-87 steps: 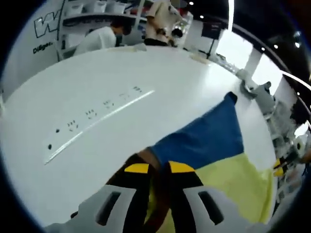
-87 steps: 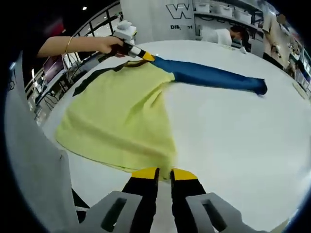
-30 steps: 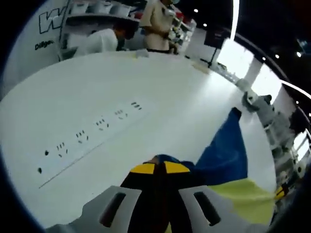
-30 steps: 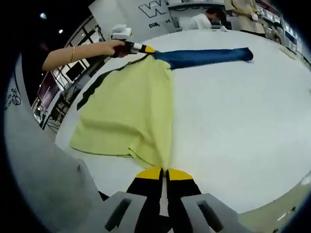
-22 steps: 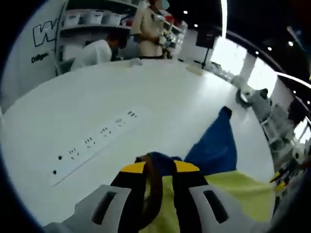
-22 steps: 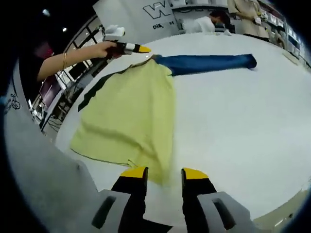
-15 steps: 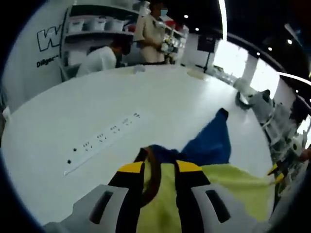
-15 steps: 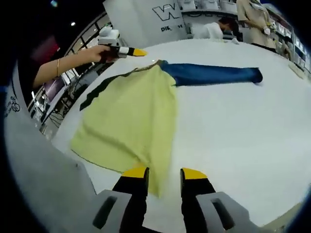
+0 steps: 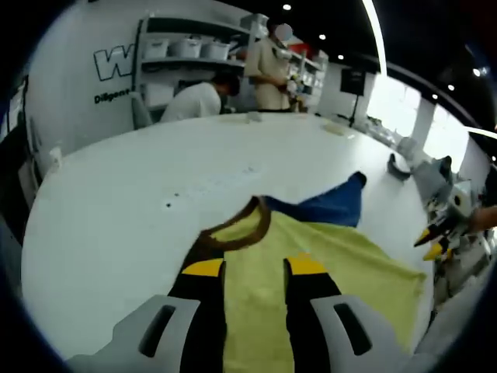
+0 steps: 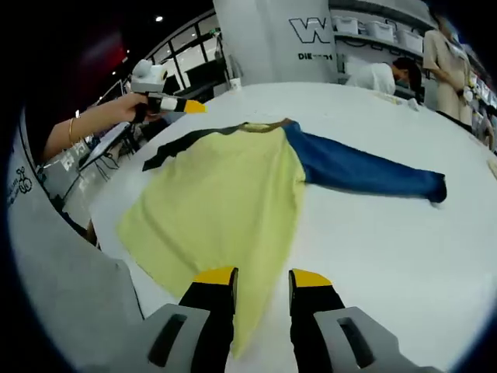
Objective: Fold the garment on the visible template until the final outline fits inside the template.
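Garment (image 10: 225,194) lies flat, its near hem hidden behind open right tongs (image 10: 262,277).

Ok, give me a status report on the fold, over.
Left gripper open, right gripper open, both above the cloth. Garment flat on the white table, blue sleeve stretched out, not yet folded. Nothing in the way.

Left gripper (image 9: 256,268) hangs open over the yellow garment (image 9: 311,268); its blue sleeve (image 9: 330,208) points toward one o'clock.
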